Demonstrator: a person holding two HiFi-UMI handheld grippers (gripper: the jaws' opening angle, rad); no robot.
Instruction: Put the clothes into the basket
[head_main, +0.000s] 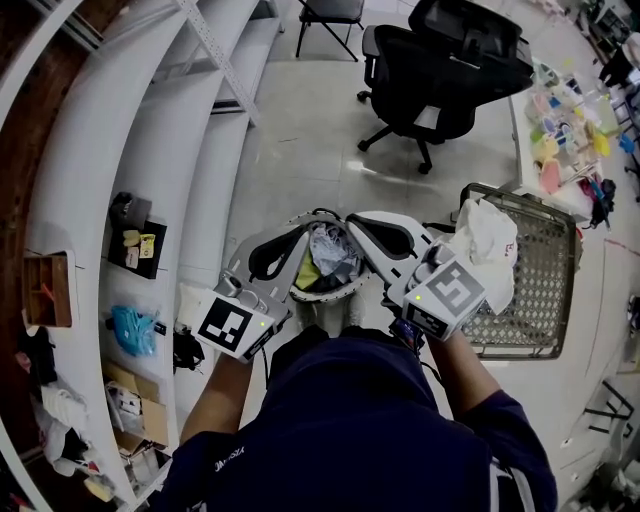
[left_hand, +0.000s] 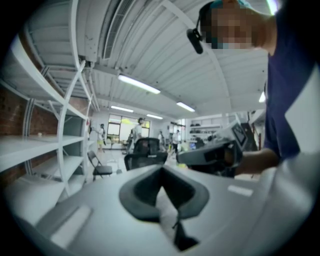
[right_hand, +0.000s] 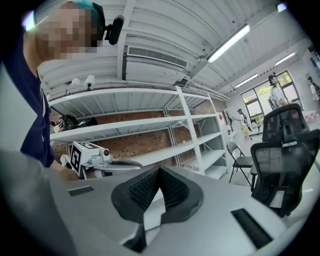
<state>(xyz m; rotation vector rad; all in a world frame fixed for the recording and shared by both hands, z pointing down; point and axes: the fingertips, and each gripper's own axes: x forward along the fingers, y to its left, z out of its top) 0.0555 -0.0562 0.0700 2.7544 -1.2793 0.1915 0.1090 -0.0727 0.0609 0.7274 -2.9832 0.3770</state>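
**Both tongs shut and empty above the clothes**

The left tongs (head_main: 285, 240) and right tongs (head_main: 375, 232) are each pressed together on nothing. They hover over the crumpled grey-and-yellow clothes bundle (head_main: 326, 258). The grey wire-mesh basket (head_main: 545, 275) stands to the right, with a white garment (head_main: 487, 243) draped on its rim. Best to open wide, pinch a thick fold and lift clear before swinging right.

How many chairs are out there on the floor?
2: a black office chair ahead, and a folding chair farther off at the head view's top edge. Others may be out of view.
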